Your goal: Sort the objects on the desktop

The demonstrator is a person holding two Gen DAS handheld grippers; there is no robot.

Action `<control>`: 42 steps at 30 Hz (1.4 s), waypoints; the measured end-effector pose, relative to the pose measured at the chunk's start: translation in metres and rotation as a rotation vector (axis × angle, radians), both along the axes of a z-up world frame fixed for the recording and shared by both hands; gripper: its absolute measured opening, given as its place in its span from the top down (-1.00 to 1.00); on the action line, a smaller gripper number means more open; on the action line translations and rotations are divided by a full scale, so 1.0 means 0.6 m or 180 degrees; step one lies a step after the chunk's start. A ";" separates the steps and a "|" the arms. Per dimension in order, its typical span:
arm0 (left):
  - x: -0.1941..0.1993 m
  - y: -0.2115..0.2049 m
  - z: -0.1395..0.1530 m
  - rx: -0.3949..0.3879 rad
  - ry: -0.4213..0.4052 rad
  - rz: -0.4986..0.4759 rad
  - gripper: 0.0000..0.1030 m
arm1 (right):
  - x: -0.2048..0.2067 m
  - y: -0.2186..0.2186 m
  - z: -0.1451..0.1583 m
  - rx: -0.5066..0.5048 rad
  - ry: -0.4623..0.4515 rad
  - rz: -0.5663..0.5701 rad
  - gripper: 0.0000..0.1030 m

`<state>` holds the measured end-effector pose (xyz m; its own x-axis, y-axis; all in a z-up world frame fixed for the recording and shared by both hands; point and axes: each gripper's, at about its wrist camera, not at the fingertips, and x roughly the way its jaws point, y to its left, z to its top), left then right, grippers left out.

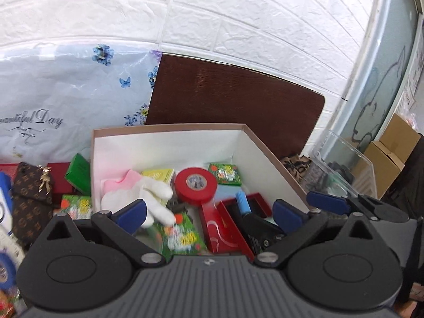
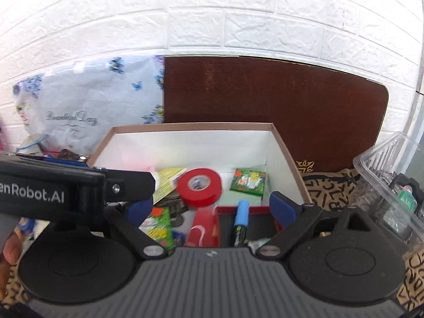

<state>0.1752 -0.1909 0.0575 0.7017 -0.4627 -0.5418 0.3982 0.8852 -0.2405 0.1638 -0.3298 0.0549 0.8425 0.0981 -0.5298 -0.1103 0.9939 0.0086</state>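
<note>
room: white brick wall (image 2: 238, 13), dark wood board (image 2: 278, 111) leaning far right, floral bag (image 1: 66, 100) far left | box (image 2: 281, 143): one red tape roll (image 2: 199, 187), one white glove (image 1: 151, 198), three green packets, one blue marker (image 2: 242, 212) | left gripper (image 1: 209, 213) spread, empty; right gripper (image 2: 210, 208) spread, empty; left one crosses right view

A matt cardboard box (image 1: 169, 143) with a smooth white paper lining was seen before a dark wood-grain board (image 1: 233, 100) and a rough white brick-pattern wall (image 1: 238, 13), with a glossy red tape roll (image 1: 196, 188) and a clear plastic container (image 2: 392, 185).
</note>
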 end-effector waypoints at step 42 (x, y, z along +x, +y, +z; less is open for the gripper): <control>-0.292 0.094 -0.081 0.0262 -0.0124 0.0333 -1.00 | -0.326 0.094 -0.095 0.0003 -0.0115 -0.0419 -0.86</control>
